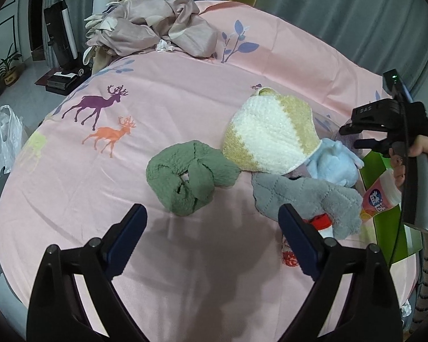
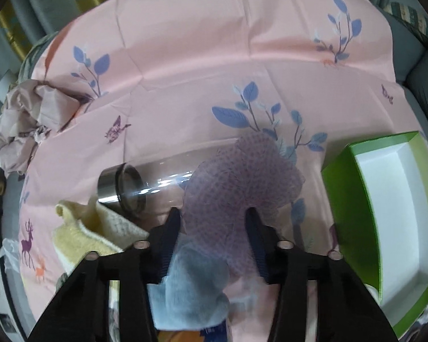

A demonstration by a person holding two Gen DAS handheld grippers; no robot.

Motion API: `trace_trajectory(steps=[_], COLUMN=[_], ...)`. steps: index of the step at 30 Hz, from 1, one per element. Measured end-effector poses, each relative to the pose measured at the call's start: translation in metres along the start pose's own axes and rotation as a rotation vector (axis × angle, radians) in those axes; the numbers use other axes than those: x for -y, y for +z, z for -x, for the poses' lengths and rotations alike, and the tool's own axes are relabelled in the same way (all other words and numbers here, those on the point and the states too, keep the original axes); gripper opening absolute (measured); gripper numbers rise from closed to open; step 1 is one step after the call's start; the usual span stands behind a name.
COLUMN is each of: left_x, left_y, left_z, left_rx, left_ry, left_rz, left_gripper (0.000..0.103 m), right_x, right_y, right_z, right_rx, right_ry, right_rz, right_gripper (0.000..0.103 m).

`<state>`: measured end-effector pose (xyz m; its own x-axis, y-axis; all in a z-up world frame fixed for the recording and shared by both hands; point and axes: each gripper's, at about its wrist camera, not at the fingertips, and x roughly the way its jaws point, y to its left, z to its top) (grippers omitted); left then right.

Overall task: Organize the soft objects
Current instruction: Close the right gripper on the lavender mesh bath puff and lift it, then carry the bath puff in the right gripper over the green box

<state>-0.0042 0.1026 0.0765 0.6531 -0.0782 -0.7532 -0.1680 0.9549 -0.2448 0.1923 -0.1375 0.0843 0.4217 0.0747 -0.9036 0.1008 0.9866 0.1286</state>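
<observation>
Soft things lie on the pink bed sheet: a green towel, a yellow-and-white towel, a light blue plush cloth and a grey quilted cloth. My left gripper is open and empty, just in front of the green towel. In the right wrist view my right gripper is open, its jaws on either side of a purple mesh pouf, with the blue cloth below. The right gripper also shows in the left wrist view.
A green box with a white inside stands at the right. A clear bottle with a steel cap lies beside the pouf. A pink tube and a red-and-white item lie by the grey cloth. Crumpled bedding sits far back.
</observation>
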Motion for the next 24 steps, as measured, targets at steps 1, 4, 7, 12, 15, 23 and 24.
trace_trajectory(steps=[1,4,7,12,15,23,24], left_x=[0.000,0.000,0.000,-0.002,-0.004,-0.011,-0.013], left_y=[0.000,0.000,0.000,0.000,0.000,0.000,0.001], left_z=[0.000,0.000,-0.001,0.000,0.001,0.003,0.004], left_rx=[-0.001,-0.001,-0.004,0.002,0.003,0.011,0.013], left_ry=[0.000,0.001,0.005,0.010,0.020,0.060,0.060], left_rz=[-0.001,-0.001,0.000,0.008,0.016,0.040,0.048], left_gripper=[0.092,0.092,0.092,0.092,0.092,0.092,0.092], right_x=[0.001,0.003,0.002,-0.004,-0.010,-0.037,-0.038], right_y=[0.001,0.000,-0.005,-0.030,-0.055,-0.127,-0.133], right_z=[0.000,0.009,0.031,0.092,0.127,0.150,0.145], right_rx=[0.007,0.045,0.101,0.211,0.251,0.173,0.146], right_ry=[0.001,0.008,0.059,0.216,0.353,0.669,0.698], right_rz=[0.001,0.008,0.039,0.095,0.135,0.226,0.222], right_gripper=[0.026,0.007,0.006,0.006,0.006,0.006,0.006])
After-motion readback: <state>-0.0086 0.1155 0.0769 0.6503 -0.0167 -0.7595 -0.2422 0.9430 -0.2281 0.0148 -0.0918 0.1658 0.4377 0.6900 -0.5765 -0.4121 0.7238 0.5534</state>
